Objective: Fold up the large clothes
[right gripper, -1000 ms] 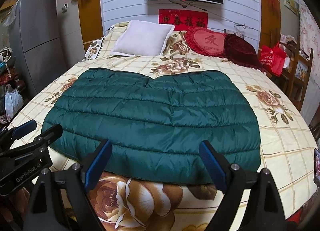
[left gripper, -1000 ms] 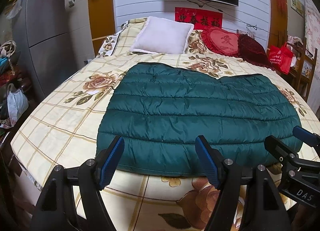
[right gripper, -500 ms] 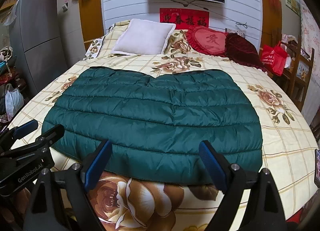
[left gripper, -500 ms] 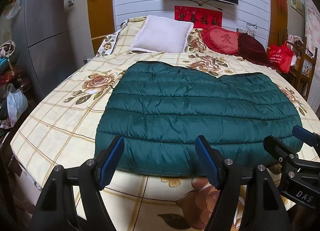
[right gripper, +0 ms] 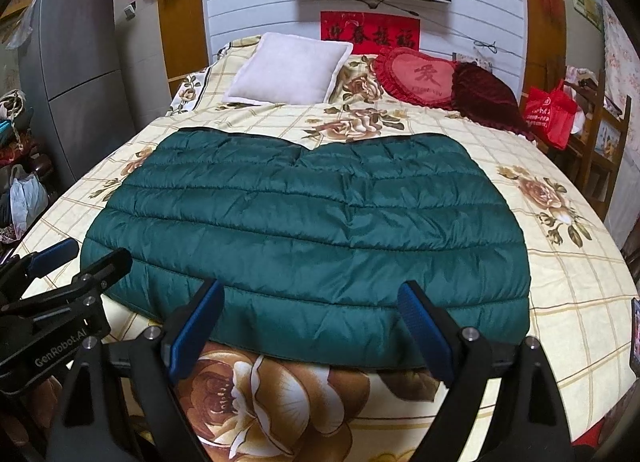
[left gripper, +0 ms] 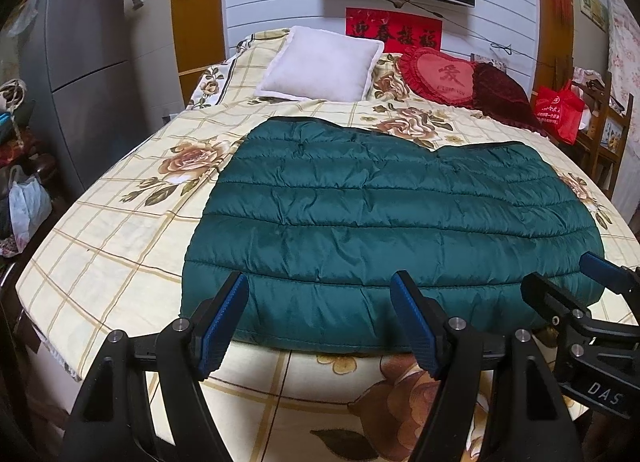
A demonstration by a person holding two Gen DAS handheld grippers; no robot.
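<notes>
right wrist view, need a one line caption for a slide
Open right gripper above the near hem of a dark green quilted puffer garment spread flat on a floral checked bedspread.

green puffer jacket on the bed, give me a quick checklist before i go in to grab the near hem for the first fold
1. Green puffer jacket lies flat and spread on the floral bedspread: ok.
2. Near hem exposed, nothing lying on it: ok.
3. Left gripper open, nothing between its fingers: ok.
4. Right gripper open, nothing between its fingers: ok.
5. Fold path toward the white pillow free of clutter: ok.
6. Sleeves tucked or zipper closed underneath: cannot tell.
</notes>
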